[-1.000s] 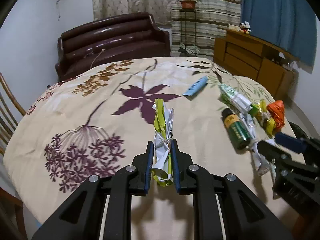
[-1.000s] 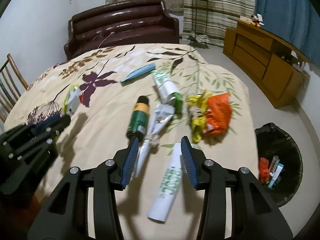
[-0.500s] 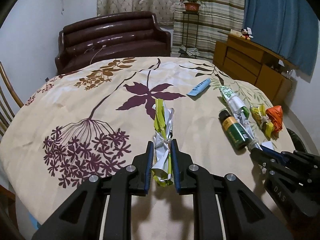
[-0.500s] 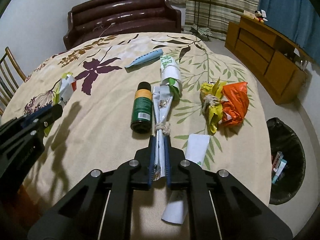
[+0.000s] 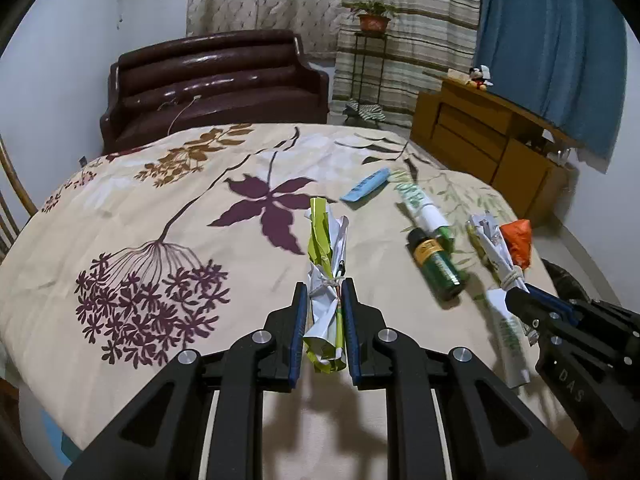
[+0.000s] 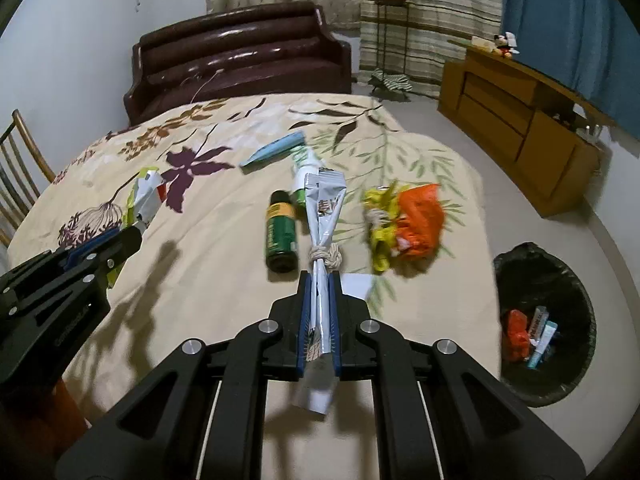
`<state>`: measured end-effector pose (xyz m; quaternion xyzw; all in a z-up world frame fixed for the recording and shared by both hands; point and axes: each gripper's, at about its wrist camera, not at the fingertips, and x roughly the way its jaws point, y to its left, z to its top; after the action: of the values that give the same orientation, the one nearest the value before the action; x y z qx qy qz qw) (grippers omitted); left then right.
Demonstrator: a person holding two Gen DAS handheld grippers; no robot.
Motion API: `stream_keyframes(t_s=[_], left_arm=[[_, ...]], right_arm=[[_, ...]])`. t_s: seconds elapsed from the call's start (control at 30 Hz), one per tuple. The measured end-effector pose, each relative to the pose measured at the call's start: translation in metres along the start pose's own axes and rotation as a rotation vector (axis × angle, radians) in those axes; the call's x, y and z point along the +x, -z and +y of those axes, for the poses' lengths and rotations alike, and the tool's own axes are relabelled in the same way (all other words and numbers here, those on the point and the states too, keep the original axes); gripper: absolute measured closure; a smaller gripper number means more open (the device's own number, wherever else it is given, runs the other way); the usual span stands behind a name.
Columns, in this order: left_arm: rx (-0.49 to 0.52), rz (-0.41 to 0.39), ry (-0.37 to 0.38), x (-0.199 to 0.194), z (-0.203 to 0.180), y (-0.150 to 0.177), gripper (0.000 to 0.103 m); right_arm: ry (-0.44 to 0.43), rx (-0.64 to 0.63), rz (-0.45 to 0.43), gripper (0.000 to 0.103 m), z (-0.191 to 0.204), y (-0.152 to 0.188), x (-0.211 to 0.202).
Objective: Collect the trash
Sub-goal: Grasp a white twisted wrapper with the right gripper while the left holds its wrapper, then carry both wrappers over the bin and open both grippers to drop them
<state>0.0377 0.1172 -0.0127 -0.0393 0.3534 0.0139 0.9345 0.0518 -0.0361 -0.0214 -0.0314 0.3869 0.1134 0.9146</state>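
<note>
My left gripper (image 5: 324, 312) is clamped on a green-and-white wrapper bundle (image 5: 326, 256) tied with string, held over the floral bedspread (image 5: 160, 208). My right gripper (image 6: 319, 304) pinches a silver wrapper (image 6: 324, 208) just below its string knot, the rest of it reaching forward over the bedspread.

Taking the green bottle (image 6: 281, 236) as the landmark: it lies on the bedspread just left of the silver wrapper. Beyond it lies a white-and-green tube (image 6: 306, 168), and farther still a blue tube (image 6: 274, 150). To its right, past the silver wrapper, a yellow wrapper (image 6: 380, 224) and an orange bag (image 6: 420, 220) lie touching each other. A white paper tube (image 6: 352, 284) lies under my right gripper. Well right of the bottle, on the floor beside the bed, stands a black-lined bin (image 6: 560, 280) with some rubbish inside.
</note>
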Motion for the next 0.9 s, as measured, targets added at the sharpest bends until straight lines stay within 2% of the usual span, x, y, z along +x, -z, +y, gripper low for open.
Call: stream_keyframes(t_s=[0.3, 0.7, 0.9], left_arm=[[0.038, -0.028, 0.068, -0.008, -0.043, -0.003, 0.085], [0.14, -0.029, 0.19, 0.0, -0.13, -0.006, 0.085], [0.209, -0.028, 0.221, 0.009, -0.177, -0.005, 0.085]], right_arm=[[0.067, 0.061, -0.04, 0.094, -0.046, 0.003, -0.018], [0.202, 0.176, -0.072, 0.094, -0.137, 0.017, -0.037], [0.251, 0.238, -0.074, 0.094, -0.184, 0.028, -0.041]])
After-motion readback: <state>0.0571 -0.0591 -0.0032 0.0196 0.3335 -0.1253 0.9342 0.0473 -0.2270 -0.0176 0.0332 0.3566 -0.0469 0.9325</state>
